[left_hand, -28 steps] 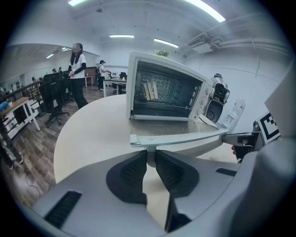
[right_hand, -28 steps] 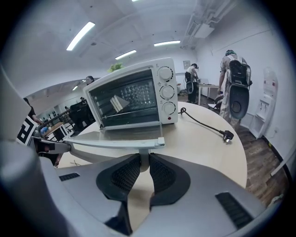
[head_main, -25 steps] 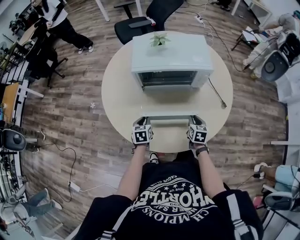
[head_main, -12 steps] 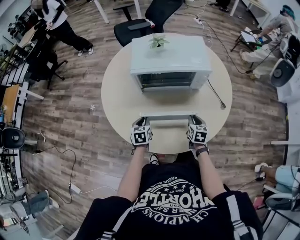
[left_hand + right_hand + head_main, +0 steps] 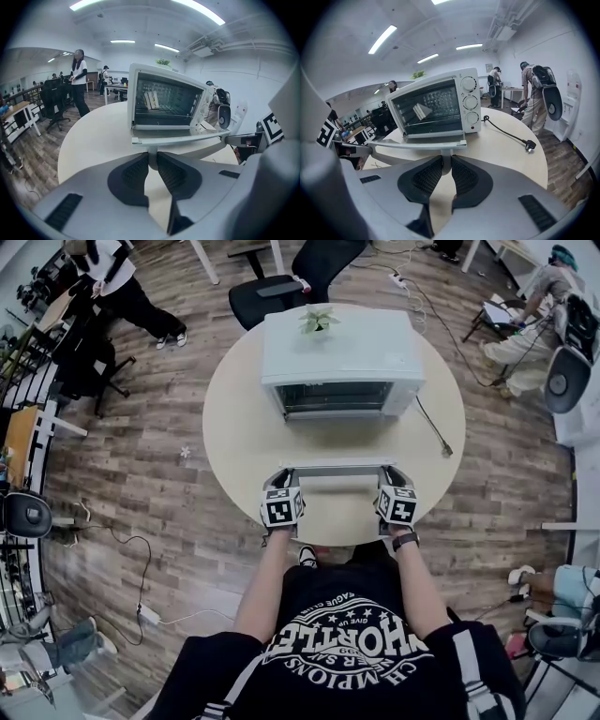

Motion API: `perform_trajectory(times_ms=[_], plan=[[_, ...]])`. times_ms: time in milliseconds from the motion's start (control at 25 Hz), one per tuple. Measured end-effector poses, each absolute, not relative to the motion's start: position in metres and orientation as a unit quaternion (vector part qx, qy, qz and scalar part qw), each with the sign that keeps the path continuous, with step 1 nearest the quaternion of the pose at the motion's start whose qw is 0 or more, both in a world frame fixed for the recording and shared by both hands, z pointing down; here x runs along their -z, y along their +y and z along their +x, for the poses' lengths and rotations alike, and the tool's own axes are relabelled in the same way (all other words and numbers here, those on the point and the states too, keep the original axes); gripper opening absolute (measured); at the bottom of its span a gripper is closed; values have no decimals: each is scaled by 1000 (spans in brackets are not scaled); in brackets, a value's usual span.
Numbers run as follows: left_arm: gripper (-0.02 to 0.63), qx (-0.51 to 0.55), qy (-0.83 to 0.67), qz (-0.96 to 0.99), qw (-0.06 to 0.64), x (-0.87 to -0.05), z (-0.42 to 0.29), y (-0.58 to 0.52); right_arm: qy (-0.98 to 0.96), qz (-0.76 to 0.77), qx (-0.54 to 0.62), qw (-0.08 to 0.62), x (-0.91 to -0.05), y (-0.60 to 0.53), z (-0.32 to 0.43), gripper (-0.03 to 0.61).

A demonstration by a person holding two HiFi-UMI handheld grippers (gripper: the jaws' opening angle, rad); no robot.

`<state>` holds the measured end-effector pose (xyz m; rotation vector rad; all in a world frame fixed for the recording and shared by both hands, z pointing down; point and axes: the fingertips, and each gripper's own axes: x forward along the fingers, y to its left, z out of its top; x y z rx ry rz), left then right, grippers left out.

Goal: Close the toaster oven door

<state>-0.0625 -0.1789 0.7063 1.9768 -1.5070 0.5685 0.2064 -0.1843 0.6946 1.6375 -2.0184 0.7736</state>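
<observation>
Door (image 5: 337,466) hangs open and about level over the round bench (image 5: 234,427), reaching from the oven (image 5: 333,348) at the bench's far side toward the person. Its long edge runs left to right, with the oven straight ahead of both claws. The left claw (image 5: 282,479) is nearly closed, pinching the left handle post (image 5: 152,151); the right claw (image 5: 391,476) clamps the right post (image 5: 446,158) likewise. Neither hand is nearer, so shutting likely means lifting both ends evenly, up and away.
</observation>
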Motion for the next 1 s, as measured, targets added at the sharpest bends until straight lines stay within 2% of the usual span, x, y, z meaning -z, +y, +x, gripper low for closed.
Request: perform_trajectory(times_ms=[1000], plan=[[81, -210, -572, 744, 276, -677, -65, -198, -737, 585, -268, 208, -665, -204, 203, 87]])
